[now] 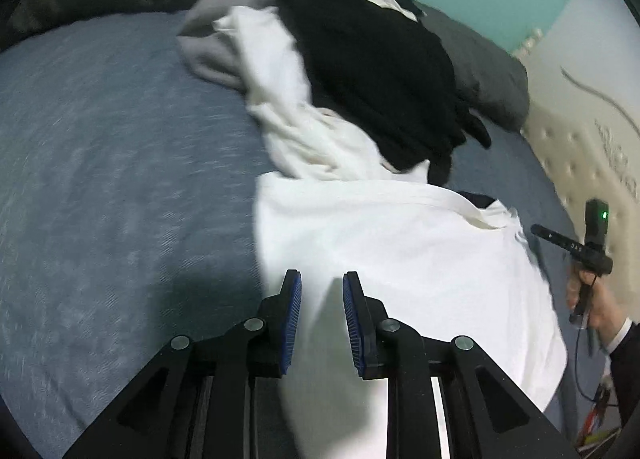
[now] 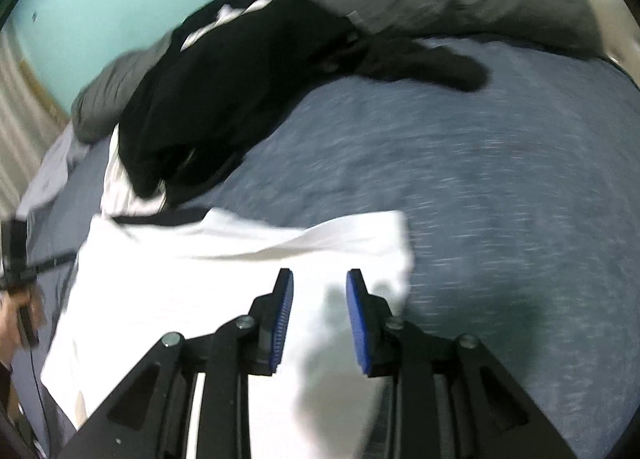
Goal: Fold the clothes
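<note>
Our left gripper [image 1: 322, 279] and right gripper [image 2: 320, 277] both hang released, jaws parted and empty, over the near white garment [image 1: 400, 259] lying on the blue bedspread [image 1: 120, 179]. Farther off we see a black garment [image 2: 240, 79] heaped on crumpled white clothes [image 1: 288, 99].

White cotton shirt [image 1: 400, 251] spread flat on the bed; black [image 1: 372, 59], white [image 1: 288, 99] and grey garments [image 1: 216, 43] heaped behind.

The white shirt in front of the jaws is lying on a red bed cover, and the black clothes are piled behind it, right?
Not quite. The cover is blue-grey, not red, as the right wrist view shows. The white shirt does lie on it, with the black clothes piled behind.
</note>
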`<state>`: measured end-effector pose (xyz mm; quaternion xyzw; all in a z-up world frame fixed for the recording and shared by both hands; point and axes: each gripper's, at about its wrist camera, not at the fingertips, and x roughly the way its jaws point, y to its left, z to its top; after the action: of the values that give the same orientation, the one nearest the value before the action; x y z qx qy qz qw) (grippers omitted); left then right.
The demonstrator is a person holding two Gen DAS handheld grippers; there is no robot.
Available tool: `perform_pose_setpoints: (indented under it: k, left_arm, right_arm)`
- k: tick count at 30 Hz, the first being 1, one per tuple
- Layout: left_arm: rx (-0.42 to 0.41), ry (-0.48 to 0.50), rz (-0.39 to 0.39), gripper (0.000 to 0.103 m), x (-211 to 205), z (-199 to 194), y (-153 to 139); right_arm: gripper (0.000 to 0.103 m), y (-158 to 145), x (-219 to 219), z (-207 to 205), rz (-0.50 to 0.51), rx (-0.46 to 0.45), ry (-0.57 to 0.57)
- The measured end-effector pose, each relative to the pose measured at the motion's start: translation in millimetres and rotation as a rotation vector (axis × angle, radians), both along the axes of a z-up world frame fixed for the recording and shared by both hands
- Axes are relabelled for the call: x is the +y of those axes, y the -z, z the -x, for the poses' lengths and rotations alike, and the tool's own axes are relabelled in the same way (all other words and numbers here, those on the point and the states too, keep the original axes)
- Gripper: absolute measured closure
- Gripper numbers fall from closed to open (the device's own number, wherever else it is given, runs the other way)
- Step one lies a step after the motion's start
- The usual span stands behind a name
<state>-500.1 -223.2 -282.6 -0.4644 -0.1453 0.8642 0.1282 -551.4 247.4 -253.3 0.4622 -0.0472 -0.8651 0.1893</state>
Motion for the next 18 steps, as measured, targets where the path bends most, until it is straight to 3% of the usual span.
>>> perform_pose_setpoints:
  k: [7, 11, 16, 18]
  left_arm:
    - [-0.016, 0.005, 0.031, 0.080, 15.4, 36.9, 10.5]
    - [0.006, -0.046, -0.002, 0.080, 2.9, 51.3, 14.1]
    - [0.016, -0.121, -0.048, 0.080, -14.5, 60.2, 15.8]
    - [0.024, -0.127, -0.055, 0.080, -17.8, 55.7, 12.8]
  right_arm:
    - [0.076, 20.5, -52.1, 25.5, -0.087, -0.018, -0.087]
    - [0.076, 14.4, -55.0, 47.9, -0.086, 0.044, -0.017]
    - [0.076, 20.2, -43.8, 68.3, -0.097, -0.002, 0.071]
    - [0.076, 16.3, -37.9, 64.8, -0.099, 0.021, 0.088]
